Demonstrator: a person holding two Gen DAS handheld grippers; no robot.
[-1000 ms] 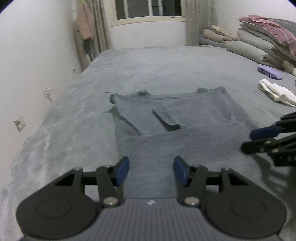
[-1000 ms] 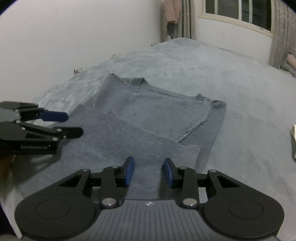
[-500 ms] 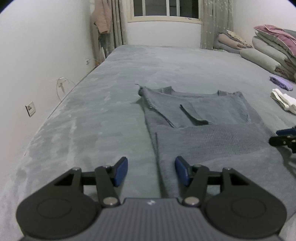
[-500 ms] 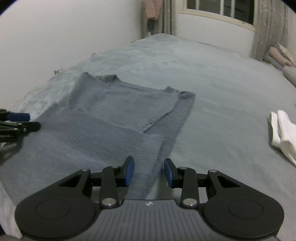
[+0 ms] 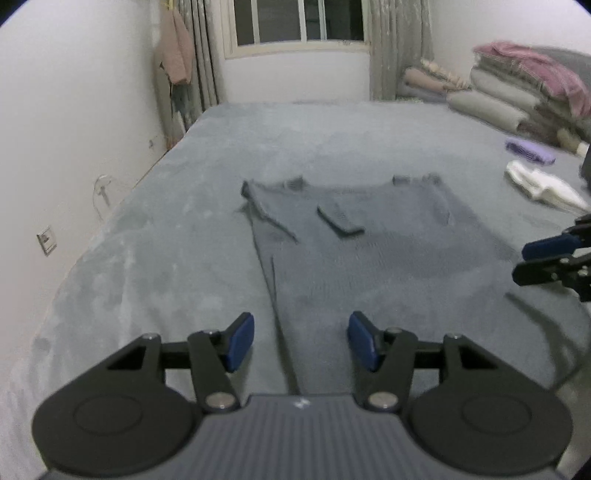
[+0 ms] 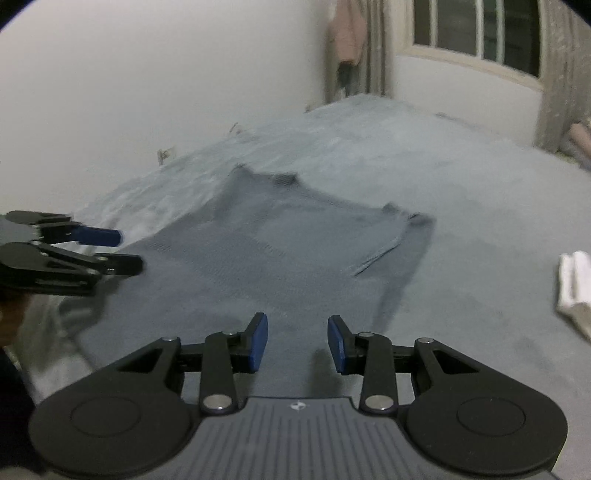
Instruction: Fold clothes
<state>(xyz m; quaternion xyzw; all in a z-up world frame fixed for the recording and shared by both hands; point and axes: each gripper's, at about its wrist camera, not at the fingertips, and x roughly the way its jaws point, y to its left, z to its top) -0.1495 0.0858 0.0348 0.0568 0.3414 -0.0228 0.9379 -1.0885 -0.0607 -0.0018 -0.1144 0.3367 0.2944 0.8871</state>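
1. A grey knit sweater [image 5: 369, 251] lies flat on the grey bed cover [image 5: 314, 140], filling the centre of the left wrist view; its lower part is folded up over the body, and a sleeve cuff [image 5: 340, 221] lies across the chest.
2. The left gripper [image 5: 301, 341] sits at the bottom centre of its own view with its blue-padded fingers apart and nothing between them; the sweater's left edge runs below the gap.
3. The right gripper [image 6: 297, 343] sits at the bottom centre of its own view above the sweater's near right part; its fingers stand apart, narrower than the left pair, with nothing clamped.
4. Each gripper shows in the other's view — the right one at the right edge of the left wrist view, the left one at the left edge of the right wrist view.
5. Around the sweater: a folded white cloth [image 5: 543, 188] and a small purple cloth [image 5: 530, 149] lie at the right of the left wrist view, well apart from it; stacked bedding [image 5: 524, 96] sits in the upper right.
6. At the back a window [image 5: 299, 20] with curtains [image 5: 399, 48]; a pink garment [image 5: 175, 51] hangs in the upper left; a wall socket [image 5: 46, 240] sits at the left — nothing lies between the grippers and the sweater.
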